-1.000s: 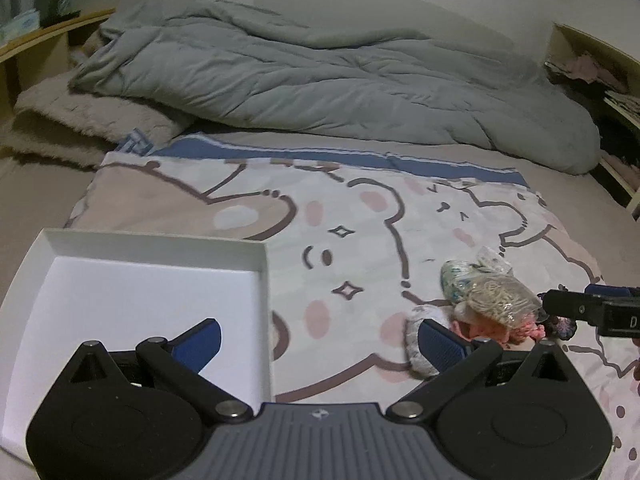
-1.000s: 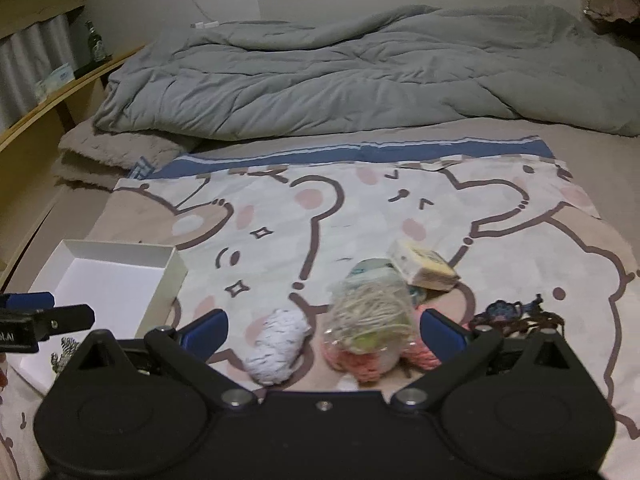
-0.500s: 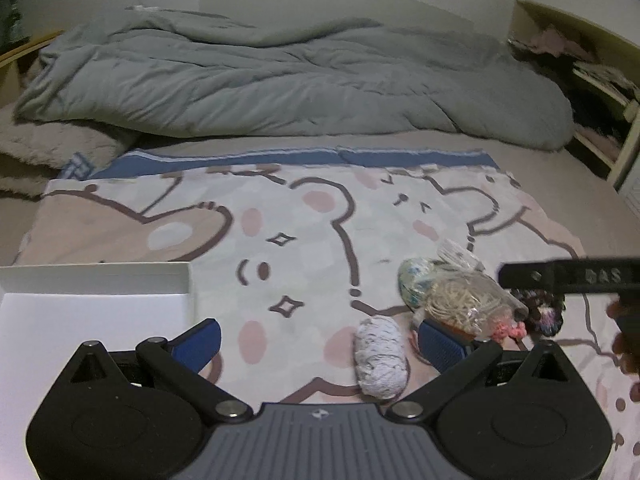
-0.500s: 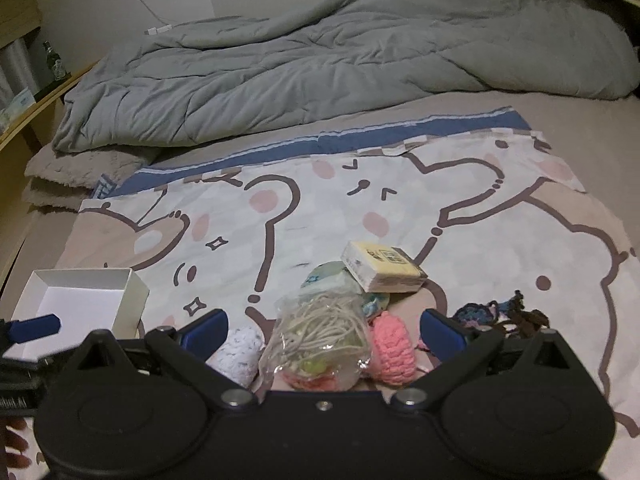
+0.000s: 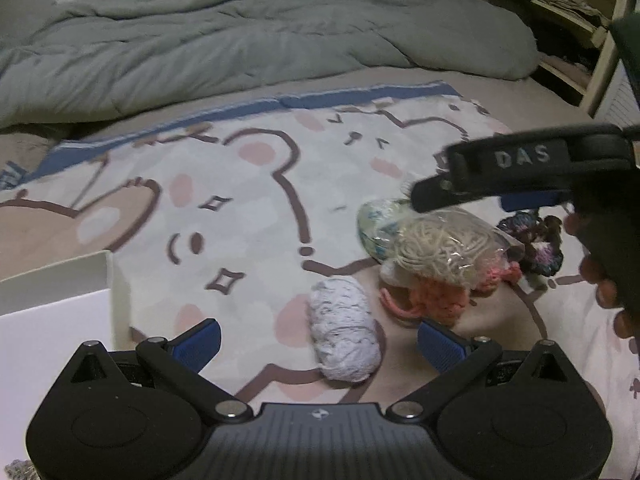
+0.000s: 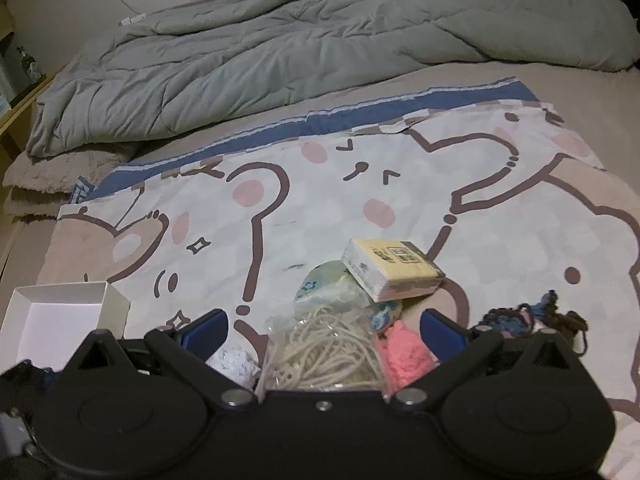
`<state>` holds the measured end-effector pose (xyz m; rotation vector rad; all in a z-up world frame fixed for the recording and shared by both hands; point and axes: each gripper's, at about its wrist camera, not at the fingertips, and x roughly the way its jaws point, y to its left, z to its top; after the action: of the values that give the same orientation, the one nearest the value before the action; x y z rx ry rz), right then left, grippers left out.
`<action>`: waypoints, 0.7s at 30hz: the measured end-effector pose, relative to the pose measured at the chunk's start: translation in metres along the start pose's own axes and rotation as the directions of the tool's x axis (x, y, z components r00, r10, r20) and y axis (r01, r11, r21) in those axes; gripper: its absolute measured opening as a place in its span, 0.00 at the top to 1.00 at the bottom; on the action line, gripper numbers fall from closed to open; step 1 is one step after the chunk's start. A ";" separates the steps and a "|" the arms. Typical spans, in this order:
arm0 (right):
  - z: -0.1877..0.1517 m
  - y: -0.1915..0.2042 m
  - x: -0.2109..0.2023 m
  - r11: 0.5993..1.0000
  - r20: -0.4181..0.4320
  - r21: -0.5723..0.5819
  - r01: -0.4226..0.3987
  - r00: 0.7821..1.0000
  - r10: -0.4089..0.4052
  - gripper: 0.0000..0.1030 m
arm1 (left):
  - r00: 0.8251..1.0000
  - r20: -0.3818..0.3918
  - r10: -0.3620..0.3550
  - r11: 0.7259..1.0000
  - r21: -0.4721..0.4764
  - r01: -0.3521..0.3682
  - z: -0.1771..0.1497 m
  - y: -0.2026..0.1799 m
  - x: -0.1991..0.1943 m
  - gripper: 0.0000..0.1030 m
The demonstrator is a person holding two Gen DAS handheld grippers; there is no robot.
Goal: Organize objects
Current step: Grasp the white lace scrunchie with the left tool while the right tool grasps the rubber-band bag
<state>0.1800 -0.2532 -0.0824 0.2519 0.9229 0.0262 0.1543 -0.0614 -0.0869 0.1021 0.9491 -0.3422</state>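
While both grippers hang wide and empty, we approach | left gripper straddles white yarn ball | right gripper over bagged cord | next, we judge: close, carry to white box

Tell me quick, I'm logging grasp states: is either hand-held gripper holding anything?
Left hand-held gripper: open, holding nothing.
Right hand-held gripper: open, holding nothing.

One white box, one white yarn ball, one bagged cream cord bundle, one pink yarn piece, one yellow packet, one dark crocheted piece, one patterned roll, two grippers.
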 end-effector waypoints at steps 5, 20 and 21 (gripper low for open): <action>0.004 0.008 0.015 0.999 -0.040 -0.032 -0.012 0.999 0.011 0.00 | 0.998 -0.038 -0.052 0.999 -0.010 0.051 0.003 0.000 0.019 0.02; -0.004 0.010 0.051 0.995 -0.161 -0.098 0.036 0.986 -0.051 0.22 | 0.978 -0.158 -0.137 0.983 -0.144 0.114 0.004 0.006 0.069 0.27; -0.004 0.011 0.051 0.993 -0.162 -0.110 0.031 0.986 -0.049 0.29 | 0.978 -0.161 -0.134 0.984 -0.141 0.112 0.004 0.006 0.071 0.31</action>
<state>0.2084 -0.2351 -0.1226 0.1325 1.0873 0.0599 0.1970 -0.0737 -0.1428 -0.0491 1.1477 -0.3888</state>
